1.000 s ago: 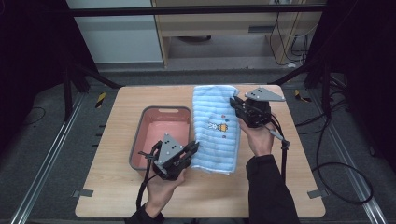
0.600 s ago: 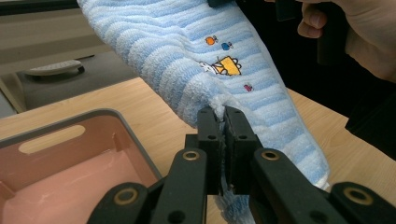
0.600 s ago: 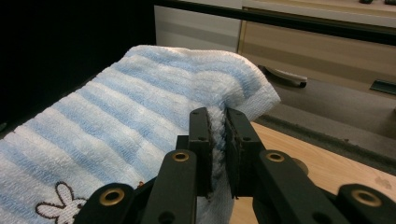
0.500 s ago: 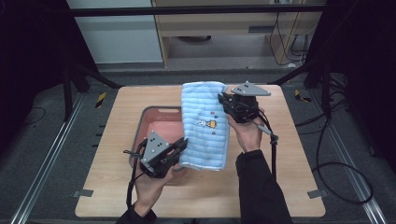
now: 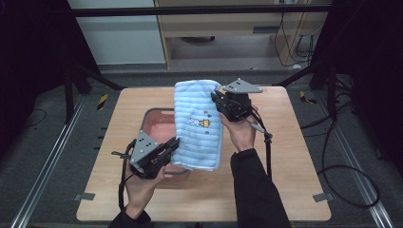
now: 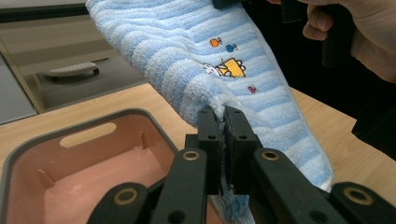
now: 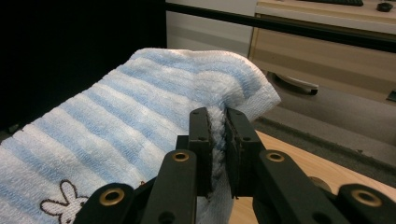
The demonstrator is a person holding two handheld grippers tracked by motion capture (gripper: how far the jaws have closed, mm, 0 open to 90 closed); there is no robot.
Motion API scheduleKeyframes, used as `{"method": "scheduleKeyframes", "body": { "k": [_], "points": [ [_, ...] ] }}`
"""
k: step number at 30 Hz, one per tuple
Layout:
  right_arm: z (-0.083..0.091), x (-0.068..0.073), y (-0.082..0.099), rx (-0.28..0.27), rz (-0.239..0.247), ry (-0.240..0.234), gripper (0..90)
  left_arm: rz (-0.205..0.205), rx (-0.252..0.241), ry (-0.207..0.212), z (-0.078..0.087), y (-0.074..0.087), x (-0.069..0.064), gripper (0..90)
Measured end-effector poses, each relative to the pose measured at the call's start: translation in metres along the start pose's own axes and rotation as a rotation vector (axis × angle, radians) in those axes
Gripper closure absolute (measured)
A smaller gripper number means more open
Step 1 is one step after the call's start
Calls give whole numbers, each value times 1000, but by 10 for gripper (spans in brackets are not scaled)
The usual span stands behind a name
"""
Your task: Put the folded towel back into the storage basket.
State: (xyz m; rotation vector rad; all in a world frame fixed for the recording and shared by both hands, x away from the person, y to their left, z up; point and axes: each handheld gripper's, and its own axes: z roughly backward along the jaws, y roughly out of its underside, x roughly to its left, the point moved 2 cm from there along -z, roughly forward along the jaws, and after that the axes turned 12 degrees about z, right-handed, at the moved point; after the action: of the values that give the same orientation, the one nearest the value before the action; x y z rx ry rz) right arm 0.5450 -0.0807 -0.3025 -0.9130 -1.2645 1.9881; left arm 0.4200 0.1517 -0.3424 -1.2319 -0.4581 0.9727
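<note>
High view: blue striped towel (image 5: pixel 198 126) held up over the pink tub (image 5: pixel 157 124), pinched tight at one end by the left gripper (image 5: pixel 172 145), at the other by the right gripper (image 5: pixel 219 100), probably to carry flat.

This looks like a lab or test room, not a home. A bare wooden table (image 5: pixel 294 142) stands inside a black metal frame (image 5: pixel 199 9), floor rails (image 5: pixel 43 175) run alongside, loose cables (image 5: pixel 342 175) trail over grey carpet, and pale cabinets (image 5: pixel 119 38) line the back, with possibly a desk (image 5: pixel 228 23) beside them.
</note>
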Motion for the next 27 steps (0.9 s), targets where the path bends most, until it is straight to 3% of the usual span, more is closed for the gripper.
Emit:
{"method": "scheduleKeyframes", "body": {
  "k": [16, 27],
  "points": [
    [-32, 28, -21, -12, 19, -49, 820, 30, -27, -61, 26, -3, 35, 863],
    [-53, 40, -29, -13, 24, -71, 821, 43, -27, -95, 30, -1, 52, 863]
  ]
}}
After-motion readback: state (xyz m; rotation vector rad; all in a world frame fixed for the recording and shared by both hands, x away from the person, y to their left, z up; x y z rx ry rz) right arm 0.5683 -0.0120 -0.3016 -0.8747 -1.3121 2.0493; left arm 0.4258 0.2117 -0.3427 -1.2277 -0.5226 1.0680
